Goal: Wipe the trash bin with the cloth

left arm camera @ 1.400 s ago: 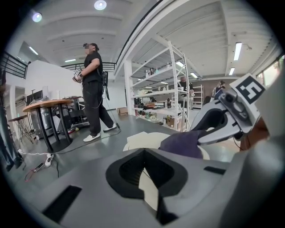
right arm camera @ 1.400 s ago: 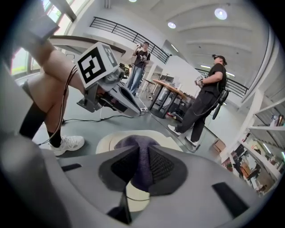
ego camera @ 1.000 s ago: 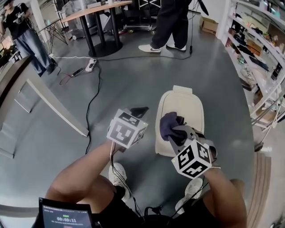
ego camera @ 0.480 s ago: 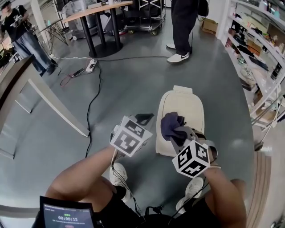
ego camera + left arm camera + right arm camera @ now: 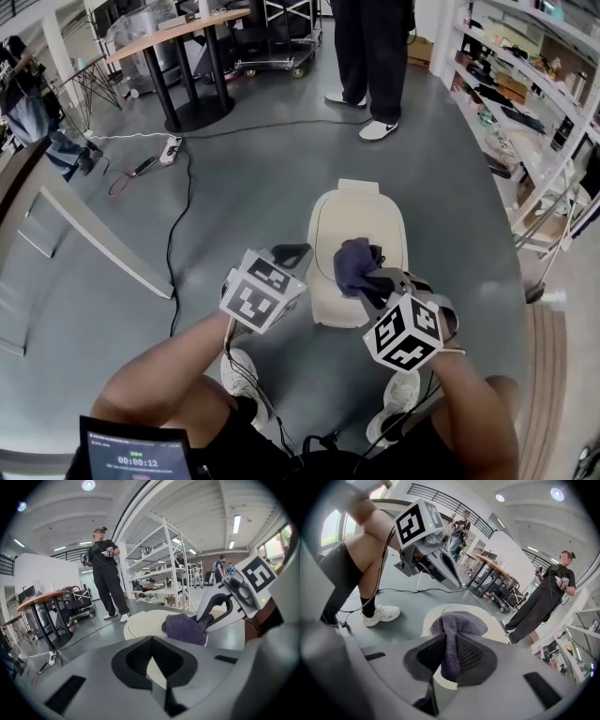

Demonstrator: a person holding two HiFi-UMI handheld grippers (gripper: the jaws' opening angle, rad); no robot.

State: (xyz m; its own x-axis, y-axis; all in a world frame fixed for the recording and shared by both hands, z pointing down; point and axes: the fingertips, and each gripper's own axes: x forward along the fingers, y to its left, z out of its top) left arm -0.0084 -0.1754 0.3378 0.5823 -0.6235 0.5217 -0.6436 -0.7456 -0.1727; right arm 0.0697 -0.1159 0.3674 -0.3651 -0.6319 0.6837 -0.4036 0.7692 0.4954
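A cream trash bin [image 5: 367,214] with a flat lid stands on the grey floor in front of me. A dark purple cloth [image 5: 352,264] lies bunched on the near part of the lid, and my right gripper [image 5: 377,281] is shut on it. The right gripper view shows the cloth [image 5: 457,623] pinched between the pads over the lid [image 5: 494,631]. My left gripper [image 5: 292,253] hovers just left of the bin, shut and holding nothing. From the left gripper view, the lid [image 5: 145,622], the cloth [image 5: 185,627] and the right gripper [image 5: 219,610] lie ahead.
A person [image 5: 367,56] stands just beyond the bin. A black cable [image 5: 178,206] runs across the floor on the left, beside a long white board [image 5: 103,239]. Metal shelves [image 5: 539,141] line the right side. A round table [image 5: 178,56] stands far left. My shoes [image 5: 239,370] are below.
The left gripper has edged closer to the bin's left side. The right gripper has stayed on the lid with the cloth. The person beyond the bin has stepped sideways.
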